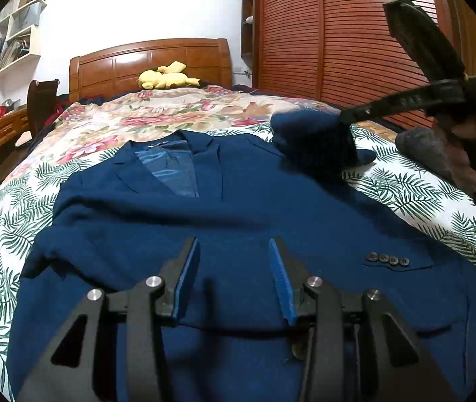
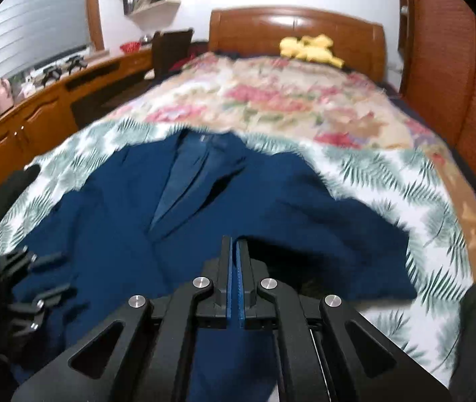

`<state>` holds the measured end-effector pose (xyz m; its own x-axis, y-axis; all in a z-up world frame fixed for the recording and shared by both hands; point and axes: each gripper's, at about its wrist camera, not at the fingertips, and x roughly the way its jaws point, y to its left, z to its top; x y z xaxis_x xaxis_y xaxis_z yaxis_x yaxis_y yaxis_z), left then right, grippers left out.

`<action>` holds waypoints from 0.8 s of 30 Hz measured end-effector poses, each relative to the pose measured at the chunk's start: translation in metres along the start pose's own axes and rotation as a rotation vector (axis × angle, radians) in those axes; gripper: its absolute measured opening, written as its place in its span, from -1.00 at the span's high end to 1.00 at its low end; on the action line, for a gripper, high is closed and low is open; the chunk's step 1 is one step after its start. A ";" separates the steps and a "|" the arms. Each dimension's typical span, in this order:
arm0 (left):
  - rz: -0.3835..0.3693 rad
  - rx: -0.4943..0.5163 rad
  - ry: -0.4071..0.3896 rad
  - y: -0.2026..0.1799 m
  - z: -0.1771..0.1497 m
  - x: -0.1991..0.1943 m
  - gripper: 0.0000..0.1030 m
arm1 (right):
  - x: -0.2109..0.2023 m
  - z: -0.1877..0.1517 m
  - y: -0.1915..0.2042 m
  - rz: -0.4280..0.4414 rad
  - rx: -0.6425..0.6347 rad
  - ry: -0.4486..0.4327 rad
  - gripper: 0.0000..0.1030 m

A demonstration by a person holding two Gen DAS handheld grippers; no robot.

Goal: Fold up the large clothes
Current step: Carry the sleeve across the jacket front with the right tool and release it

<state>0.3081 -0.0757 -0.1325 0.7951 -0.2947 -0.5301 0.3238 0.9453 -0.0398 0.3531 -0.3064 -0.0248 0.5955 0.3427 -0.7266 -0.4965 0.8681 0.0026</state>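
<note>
Right gripper [image 2: 236,251], jaws closed on a blue fold of the jacket [image 1: 224,207], carries its sleeve [image 1: 311,140] inward over the body, which lies collar-away on the bedspread [image 1: 415,194], long axis up the bed, while the half-open left gripper [image 1: 234,254] hovers empty.

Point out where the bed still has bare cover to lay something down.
Free: the floral bedspread between the navy blue jacket's collar and the yellow plush toy; also the palm-leaf strip beside the jacket. Crowded: the near end, filled by the jacket.
</note>
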 end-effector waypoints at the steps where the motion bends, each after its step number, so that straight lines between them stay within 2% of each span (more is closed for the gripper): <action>1: 0.000 0.000 -0.001 0.000 0.000 0.000 0.20 | -0.003 0.000 0.001 -0.018 -0.008 -0.002 0.77; 2: 0.000 -0.001 -0.001 0.000 0.000 0.000 0.20 | -0.007 0.000 -0.002 -0.039 -0.012 -0.014 0.65; 4: 0.000 -0.002 -0.001 0.001 0.000 0.000 0.20 | -0.012 0.002 -0.014 -0.089 0.025 -0.032 0.09; 6: 0.000 0.000 -0.002 0.001 0.000 0.000 0.20 | -0.009 0.004 -0.033 -0.124 0.085 -0.029 -0.18; 9: 0.001 0.002 -0.003 0.001 0.000 0.000 0.20 | 0.006 0.002 -0.066 -0.200 0.154 0.004 -0.19; 12: 0.001 0.002 -0.007 0.002 0.000 -0.001 0.20 | 0.027 -0.013 -0.100 -0.219 0.270 0.063 -0.19; 20: -0.014 -0.016 -0.044 0.006 0.002 -0.010 0.20 | 0.057 -0.058 -0.162 -0.187 0.576 0.116 -0.19; 24: -0.007 -0.007 -0.070 0.005 0.003 -0.017 0.18 | 0.066 -0.067 -0.178 -0.166 0.664 0.118 -0.19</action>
<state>0.2977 -0.0666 -0.1212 0.8269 -0.3100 -0.4692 0.3258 0.9441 -0.0495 0.4386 -0.4617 -0.1193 0.5385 0.1775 -0.8237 0.1098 0.9544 0.2774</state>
